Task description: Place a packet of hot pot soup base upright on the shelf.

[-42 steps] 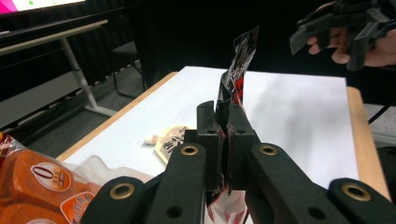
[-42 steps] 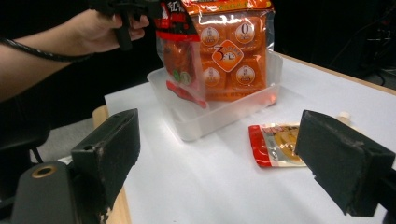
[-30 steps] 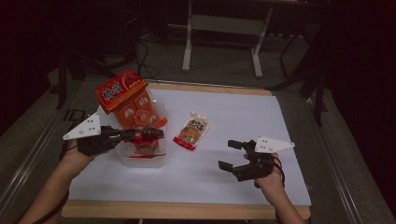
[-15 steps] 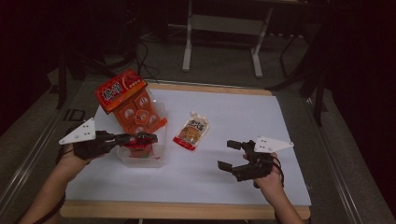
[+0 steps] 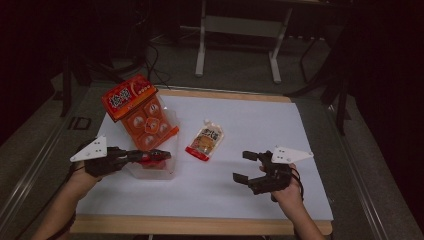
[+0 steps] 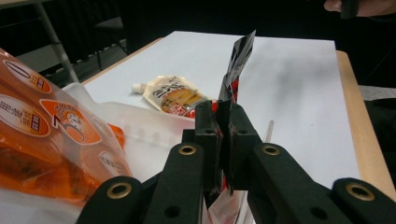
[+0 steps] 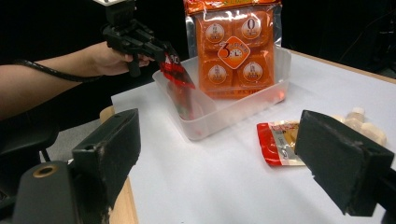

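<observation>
**Left claw pinches a red packet over the tub**

Now the left gripper (image 5: 159,156) reaches in from the left edge of the white table (image 5: 280,135), held roughly level with its jaws pointing toward the middle. The left hand (image 5: 82,175) wraps the gripper's body from below, forearm running back to the bottom left corner of the high view, and the grey plate rides on top. Its jaws are pressed together on a thin red and black packet (image 6: 232,84); in the left gripper view the foil edge stands up between the two black pads, and in the right gripper view the packet (image 7: 176,71) hangs down from the jaws, its lower end inside the clear tub (image 7: 219,112), at the near left end.

An orange pack (image 5: 142,117) with round cells stands tilted at the tub's far end, leaning back over its rim. A pouch (image 5: 206,141) with a white spout lies flat on the table, just right of the tub and apart from it.

Meanwhile the right gripper (image 5: 247,167) sits near the table's front right, low over the surface. The right hand (image 5: 285,192) grips it from behind, wrist bent so the jaws point left toward the tub. Those jaws stand wide apart with nothing between them; in the right gripper view each black pad (image 7: 109,149) frames one side, and the pouch (image 7: 280,142) lies beyond them.
</observation>
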The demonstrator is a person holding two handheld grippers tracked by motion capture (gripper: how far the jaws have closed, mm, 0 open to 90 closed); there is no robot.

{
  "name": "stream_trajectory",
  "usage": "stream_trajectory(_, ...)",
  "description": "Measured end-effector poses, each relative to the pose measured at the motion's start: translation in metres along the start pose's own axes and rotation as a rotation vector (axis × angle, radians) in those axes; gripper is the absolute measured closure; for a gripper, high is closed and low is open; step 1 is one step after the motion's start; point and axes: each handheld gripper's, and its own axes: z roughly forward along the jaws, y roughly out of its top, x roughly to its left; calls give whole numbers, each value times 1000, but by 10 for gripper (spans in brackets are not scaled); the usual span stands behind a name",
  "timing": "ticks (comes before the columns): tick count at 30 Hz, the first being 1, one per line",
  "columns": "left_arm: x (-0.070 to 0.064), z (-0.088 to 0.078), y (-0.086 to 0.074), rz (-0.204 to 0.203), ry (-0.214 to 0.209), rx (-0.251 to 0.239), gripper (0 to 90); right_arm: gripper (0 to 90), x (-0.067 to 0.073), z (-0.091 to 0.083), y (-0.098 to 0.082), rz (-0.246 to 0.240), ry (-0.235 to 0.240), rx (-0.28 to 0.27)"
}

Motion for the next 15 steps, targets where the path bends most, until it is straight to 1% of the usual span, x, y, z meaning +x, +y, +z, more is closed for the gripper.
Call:
stream_trajectory(1, 0, 0, -1, -10, 3, -5, 859, 143, 0, 0, 0, 0, 1, 0)
stream_trajectory(4, 0, 1, -3, -14, 12, -16, 853, 143, 0, 0, 0, 1, 2, 1)
stream_trajectory(5, 1, 1, -4, -36, 2, -23, 848, 143, 0, 0, -1, 3, 3, 3)
stream_trajectory(10, -1, 0, -2, -29, 3, -11, 834, 144, 0, 1, -1, 8, 7, 5)
stream_trajectory(12, -2, 0, -1, -31, 1, -10, 804, 144, 0, 1, -1, 9, 7, 7)
stream_trajectory(13, -3, 0, 0, -40, 11, -6, 796, 143, 0, 1, -1, 11, 9, 8)
stream_trajectory(15, -4, -1, 1, -45, 17, -6, 731, 143, 0, 1, -1, 11, 10, 7)
